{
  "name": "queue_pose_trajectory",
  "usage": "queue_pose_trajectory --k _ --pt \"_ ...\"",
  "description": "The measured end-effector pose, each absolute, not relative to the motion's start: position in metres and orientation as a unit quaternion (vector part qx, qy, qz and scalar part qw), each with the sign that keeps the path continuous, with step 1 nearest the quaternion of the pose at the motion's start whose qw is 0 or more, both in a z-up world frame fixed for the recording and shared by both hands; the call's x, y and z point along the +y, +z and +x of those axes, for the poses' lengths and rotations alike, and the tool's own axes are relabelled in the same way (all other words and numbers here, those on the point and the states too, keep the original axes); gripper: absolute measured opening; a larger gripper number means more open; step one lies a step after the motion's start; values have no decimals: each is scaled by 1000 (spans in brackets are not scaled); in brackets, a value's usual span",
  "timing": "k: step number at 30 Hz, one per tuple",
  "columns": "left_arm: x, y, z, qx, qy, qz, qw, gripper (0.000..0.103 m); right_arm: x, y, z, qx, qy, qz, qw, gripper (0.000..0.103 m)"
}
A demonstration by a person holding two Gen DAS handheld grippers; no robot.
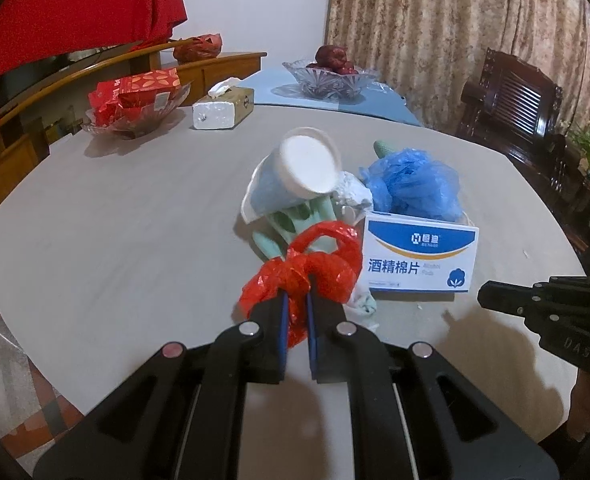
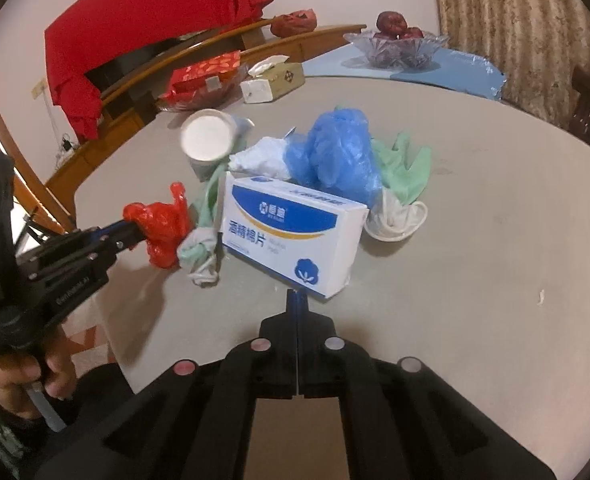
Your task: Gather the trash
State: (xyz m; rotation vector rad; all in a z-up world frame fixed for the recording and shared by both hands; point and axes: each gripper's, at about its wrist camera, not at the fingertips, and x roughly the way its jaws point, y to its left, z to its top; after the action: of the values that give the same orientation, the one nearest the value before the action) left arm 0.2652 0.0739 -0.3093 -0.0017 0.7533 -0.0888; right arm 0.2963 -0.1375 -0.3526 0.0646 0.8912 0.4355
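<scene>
Grey round tabletop (image 1: 135, 220): left gripper (image 1: 296, 300) clamps crinkled red plastic bag (image 1: 315, 268) at frame centre; right gripper (image 2: 297, 300) closed, empty, just short of white-and-blue cardboard box (image 2: 295, 232)

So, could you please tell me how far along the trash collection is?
Nothing looks collected yet. In hand: the left gripper is shut on the red plastic bag. The right gripper is shut, empty. Left: white-and-blue box, blue bag, paper cup.

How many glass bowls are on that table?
2. One glass bowl of red packets sits at the far left beside the tissue box; the other, holding dark red fruit, sits farther back on the blue mat.
</scene>
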Motion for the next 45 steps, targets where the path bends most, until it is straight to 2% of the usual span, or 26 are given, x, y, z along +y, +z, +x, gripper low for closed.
queue_pose_trajectory --k 2,6,7,17,19,21,23,28,31,37,45 --pt "75 -309 264 366 -43 -2 930 7 -141 -353 297 429 203 38 880 1" --pt "75 -311 265 365 -40 2 930 7 -146 -351 305 420 192 41 886 41" --pt "75 -312 266 366 -40 2 930 7 -147 -351 307 418 191 41 887 44" --pt "76 -319 279 364 -40 9 931 7 -141 -365 332 427 199 39 881 45" --pt "76 -320 282 364 -42 9 931 7 -139 -367 334 427 199 37 881 52" --pt "75 -321 284 363 -43 11 931 7 -138 -370 338 426 201 38 881 55" --pt "74 -322 285 362 -43 14 931 7 -136 -371 341 427 206 38 880 55" --pt "73 -323 286 363 -45 13 930 7 -130 -369 337 427 222 30 876 39" --pt "74 -323 286 363 -44 13 931 7 -128 -362 326 420 228 27 878 35" --pt "73 -321 284 364 -46 12 930 7 -123 -356 309 418 241 27 875 31" --pt "71 -320 276 365 -48 14 930 7 -112 -357 298 415 239 0 878 32"
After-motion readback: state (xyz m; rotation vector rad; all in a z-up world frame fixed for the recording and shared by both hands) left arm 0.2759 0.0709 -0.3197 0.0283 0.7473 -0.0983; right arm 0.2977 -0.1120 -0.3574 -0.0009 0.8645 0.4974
